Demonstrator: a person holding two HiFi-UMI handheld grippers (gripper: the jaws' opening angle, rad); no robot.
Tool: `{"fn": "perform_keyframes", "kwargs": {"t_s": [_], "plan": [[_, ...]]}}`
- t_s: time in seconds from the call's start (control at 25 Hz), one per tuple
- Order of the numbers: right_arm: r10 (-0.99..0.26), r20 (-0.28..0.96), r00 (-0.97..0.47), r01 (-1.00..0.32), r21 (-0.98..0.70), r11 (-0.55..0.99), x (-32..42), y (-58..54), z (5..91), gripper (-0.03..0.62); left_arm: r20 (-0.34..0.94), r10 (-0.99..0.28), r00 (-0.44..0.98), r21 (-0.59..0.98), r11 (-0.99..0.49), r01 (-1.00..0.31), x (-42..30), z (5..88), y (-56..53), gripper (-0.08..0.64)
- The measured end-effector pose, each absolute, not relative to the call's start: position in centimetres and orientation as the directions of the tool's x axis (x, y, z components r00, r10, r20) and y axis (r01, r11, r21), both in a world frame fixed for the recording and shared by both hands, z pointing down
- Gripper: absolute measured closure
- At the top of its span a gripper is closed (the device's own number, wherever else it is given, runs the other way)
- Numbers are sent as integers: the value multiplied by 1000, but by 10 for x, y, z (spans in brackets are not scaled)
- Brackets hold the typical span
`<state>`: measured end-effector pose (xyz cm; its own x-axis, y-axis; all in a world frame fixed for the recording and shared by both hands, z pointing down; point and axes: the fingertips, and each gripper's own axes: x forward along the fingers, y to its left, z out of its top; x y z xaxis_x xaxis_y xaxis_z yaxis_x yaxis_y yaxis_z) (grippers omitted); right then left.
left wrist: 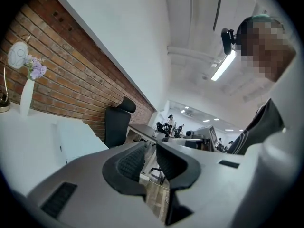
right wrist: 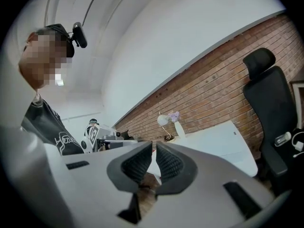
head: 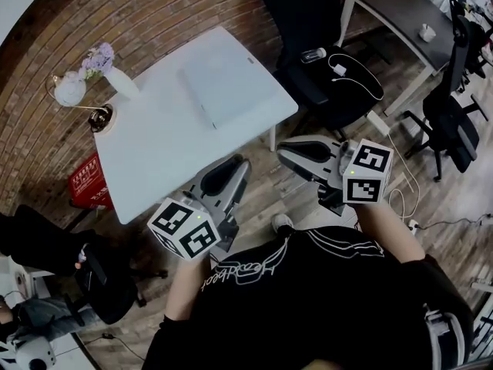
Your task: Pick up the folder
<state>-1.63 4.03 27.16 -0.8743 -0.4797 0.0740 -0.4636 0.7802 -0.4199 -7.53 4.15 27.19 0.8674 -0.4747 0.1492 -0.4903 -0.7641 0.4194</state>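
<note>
A pale, flat folder point(head: 219, 83) lies on the white table point(head: 162, 153), towards its far right side. Both grippers hang in the air off the table's near edge, apart from the folder. My left gripper point(head: 235, 166) points at the table; in the left gripper view point(left wrist: 151, 150) its jaws stand a narrow gap apart with nothing between them, and the folder point(left wrist: 76, 137) shows to the left. My right gripper point(head: 283, 154) is off the table's right corner, and its pads point(right wrist: 142, 163) sit almost together and empty.
A white vase of flowers point(head: 115, 79) and a round lamp point(head: 71, 91) stand at the table's far left. A black office chair point(head: 323, 72) is right of the table, with a dark desk point(head: 408, 10) behind it. A red box point(head: 88, 182) sits on the wooden floor.
</note>
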Motion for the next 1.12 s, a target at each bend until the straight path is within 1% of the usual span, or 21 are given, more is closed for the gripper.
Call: {"fn": "perform_keyframes", "kwargs": {"t_s": [0.04, 0.08, 0.2, 0.24, 0.36, 0.44, 0.52, 0.6, 0.68, 0.8, 1.12], "plan": [[-477, 71, -876, -460, -420, 782, -9, 29, 271, 592, 156, -472, 868, 418, -764, -491, -69, 273, 31, 486], [-475, 68, -877, -457, -420, 784, -2, 18, 270, 592, 162, -476, 864, 419, -760, -497, -63, 274, 20, 467], [-479, 59, -876, -458, -417, 785, 14, -11, 271, 589, 175, -516, 838, 424, -729, -537, -59, 279, -9, 443], [-482, 61, -874, -462, -414, 784, 17, -19, 273, 576, 182, -528, 830, 428, -717, -550, -61, 282, -17, 420], [-493, 78, -867, -477, -418, 773, 22, -44, 282, 497, 206, -550, 809, 445, -684, -578, -69, 293, -40, 369], [-493, 90, -866, -480, -428, 766, 21, -60, 290, 477, 221, -564, 795, 455, -662, -596, -78, 302, -56, 346], [-491, 103, -865, -483, -436, 759, 18, -78, 299, 435, 240, -575, 782, 465, -639, -613, -87, 313, -73, 328], [-498, 118, -859, -494, -446, 746, 16, -98, 308, 418, 262, -583, 769, 478, -614, -628, -97, 327, -93, 306], [-510, 134, -850, -508, -470, 722, 16, -121, 318, 405, 286, -589, 756, 497, -584, -642, -106, 340, -114, 293], [-526, 162, -835, -530, -493, 689, 16, -153, 333, 393, 316, -591, 742, 529, -539, -655, -118, 361, -145, 291], [-547, 283, -788, -610, -478, 632, 20, -232, 389, 382, 415, -576, 704, 576, -432, -694, -148, 421, -213, 291]]}}
